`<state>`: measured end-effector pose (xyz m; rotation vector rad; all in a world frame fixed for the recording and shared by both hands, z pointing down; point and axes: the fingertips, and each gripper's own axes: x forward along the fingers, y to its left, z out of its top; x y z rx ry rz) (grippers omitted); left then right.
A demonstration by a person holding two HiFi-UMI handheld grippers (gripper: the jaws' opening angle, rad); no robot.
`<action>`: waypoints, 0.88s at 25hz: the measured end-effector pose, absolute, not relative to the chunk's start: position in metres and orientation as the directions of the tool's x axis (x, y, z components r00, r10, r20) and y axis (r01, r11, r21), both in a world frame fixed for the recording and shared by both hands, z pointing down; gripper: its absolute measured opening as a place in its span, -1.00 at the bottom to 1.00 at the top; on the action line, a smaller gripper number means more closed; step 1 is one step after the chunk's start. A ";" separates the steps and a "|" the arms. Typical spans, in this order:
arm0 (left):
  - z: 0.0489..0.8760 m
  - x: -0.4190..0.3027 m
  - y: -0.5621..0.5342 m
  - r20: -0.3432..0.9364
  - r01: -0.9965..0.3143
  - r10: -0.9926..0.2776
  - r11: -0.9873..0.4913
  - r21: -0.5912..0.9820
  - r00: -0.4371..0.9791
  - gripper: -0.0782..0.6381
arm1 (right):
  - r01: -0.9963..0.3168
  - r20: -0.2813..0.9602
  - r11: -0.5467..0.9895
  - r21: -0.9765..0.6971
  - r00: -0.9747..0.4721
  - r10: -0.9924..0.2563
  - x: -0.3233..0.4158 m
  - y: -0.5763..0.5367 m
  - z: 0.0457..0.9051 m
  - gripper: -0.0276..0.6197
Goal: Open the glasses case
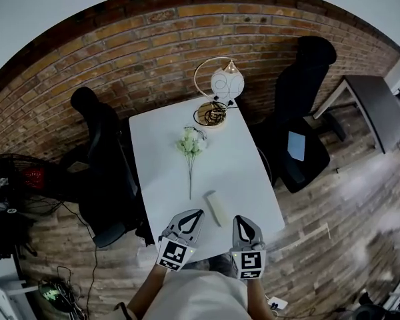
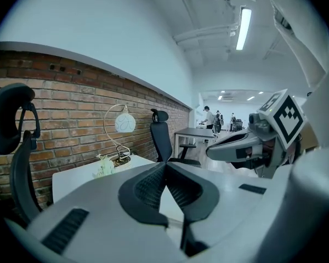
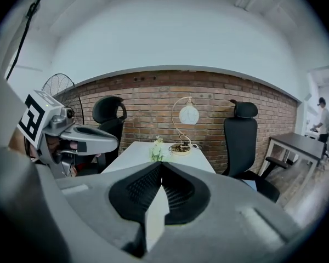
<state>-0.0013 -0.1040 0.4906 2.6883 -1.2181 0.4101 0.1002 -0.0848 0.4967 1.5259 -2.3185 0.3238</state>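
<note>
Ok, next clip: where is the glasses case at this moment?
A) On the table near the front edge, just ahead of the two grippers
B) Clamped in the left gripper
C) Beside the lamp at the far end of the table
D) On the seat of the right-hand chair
A: the head view shows the glasses case lying on the white table, just ahead of the left gripper and right gripper, both shut and empty.

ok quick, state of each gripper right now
Left gripper: jaws closed, holding nothing.
Right gripper: jaws closed, holding nothing.
</note>
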 end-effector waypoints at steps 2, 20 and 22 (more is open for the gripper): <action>0.497 -0.002 -0.105 0.324 -0.759 -0.711 -0.650 0.038 0.624 -0.77 | -0.914 0.415 0.406 -0.002 -0.370 -0.831 0.100 -0.087 0.504 -0.90; 0.556 0.007 -0.124 0.408 -0.765 -0.678 -0.639 0.086 0.612 -0.77 | -0.889 0.518 0.457 -0.035 -0.407 -0.752 0.092 -0.100 0.571 -0.90; 0.562 0.008 -0.127 0.415 -0.760 -0.670 -0.644 0.089 0.616 -0.77 | -0.886 0.530 0.462 -0.029 -0.405 -0.745 0.091 -0.101 0.578 -0.90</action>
